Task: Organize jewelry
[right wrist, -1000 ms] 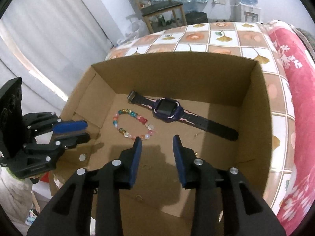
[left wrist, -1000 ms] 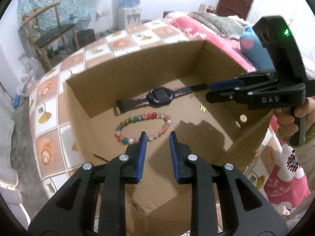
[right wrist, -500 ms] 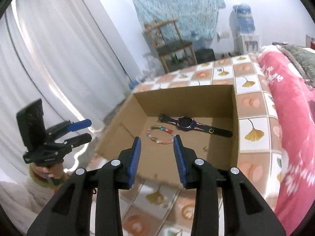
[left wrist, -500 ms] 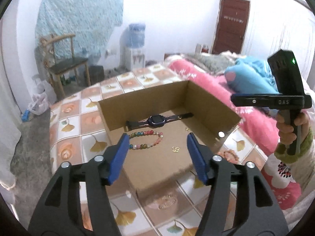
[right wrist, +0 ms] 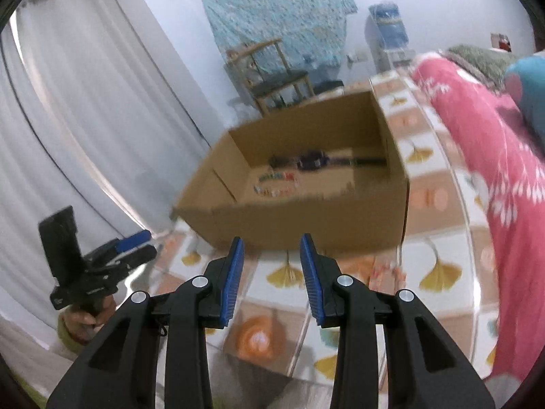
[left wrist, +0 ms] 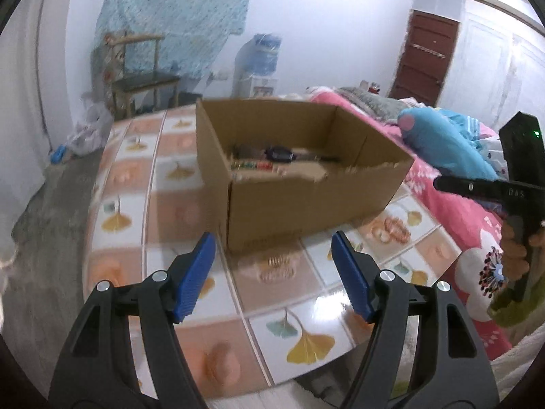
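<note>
An open cardboard box point(left wrist: 306, 201) point(right wrist: 306, 218) stands on the tiled table. Inside lie a dark wristwatch point(left wrist: 281, 153) point(right wrist: 311, 163) and a string of coloured beads point(left wrist: 253, 166) point(right wrist: 276, 179). My left gripper point(left wrist: 274, 272) is open wide and empty, held back above the table's near edge, short of the box. My right gripper point(right wrist: 270, 274) is open and empty, also short of the box. The other gripper shows at the edge of each wrist view, the right one point(left wrist: 490, 187) and the left one point(right wrist: 112, 255).
The table point(left wrist: 136, 204) has a ginkgo-leaf tile pattern. A pink floral bed cover point(right wrist: 477, 143) and a blue cushion point(left wrist: 442, 143) lie to the right. A wooden chair point(left wrist: 143, 78) and a water dispenser point(left wrist: 259, 64) stand by the far wall. White curtains point(right wrist: 85, 119) hang on the left.
Both grippers have pulled up and back out of the box, now well away from it. The left jaws have opened wide. The watch and beads stay in the box.
</note>
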Demonstrator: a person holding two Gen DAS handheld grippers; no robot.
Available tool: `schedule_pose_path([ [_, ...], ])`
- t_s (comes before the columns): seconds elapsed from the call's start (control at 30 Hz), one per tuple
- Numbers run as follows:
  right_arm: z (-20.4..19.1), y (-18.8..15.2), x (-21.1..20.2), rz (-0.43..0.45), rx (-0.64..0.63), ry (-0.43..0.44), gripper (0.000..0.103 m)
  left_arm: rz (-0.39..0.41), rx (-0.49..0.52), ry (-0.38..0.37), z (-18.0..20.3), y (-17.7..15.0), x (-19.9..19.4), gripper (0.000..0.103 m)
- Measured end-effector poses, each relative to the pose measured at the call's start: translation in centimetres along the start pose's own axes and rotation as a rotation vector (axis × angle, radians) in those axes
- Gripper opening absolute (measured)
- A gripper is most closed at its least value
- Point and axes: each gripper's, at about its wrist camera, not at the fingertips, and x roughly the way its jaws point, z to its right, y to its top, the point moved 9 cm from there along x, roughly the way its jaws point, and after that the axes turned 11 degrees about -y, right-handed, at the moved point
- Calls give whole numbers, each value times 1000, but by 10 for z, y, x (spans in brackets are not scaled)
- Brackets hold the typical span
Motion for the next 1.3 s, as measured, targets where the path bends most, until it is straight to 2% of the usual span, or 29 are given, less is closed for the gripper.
schedule_pose_path([
  [0.13,-7,-31,24,-53,-48,-83,34,-26,18,67,-3,-25,10,67],
  [0.23,-13,-51,42,-91,-92,-143,34,-49,32,86,-1,-35,20,67],
  [0.43,-24,-70,64,-138,-133,-168,34,-74,90,107,4,-41,38,67],
  [0.77,-21,-67,82,-148,-110,-156,34,-98,147,102,6,-35,66,65],
  [1.1,-13,-64,95,-150,-70,-115,34,-178,136,81,2,-37,93,42],
  [1.3,-14,-62,103,-146,-73,-112,34,-214,126,109,-6,-40,101,31],
])
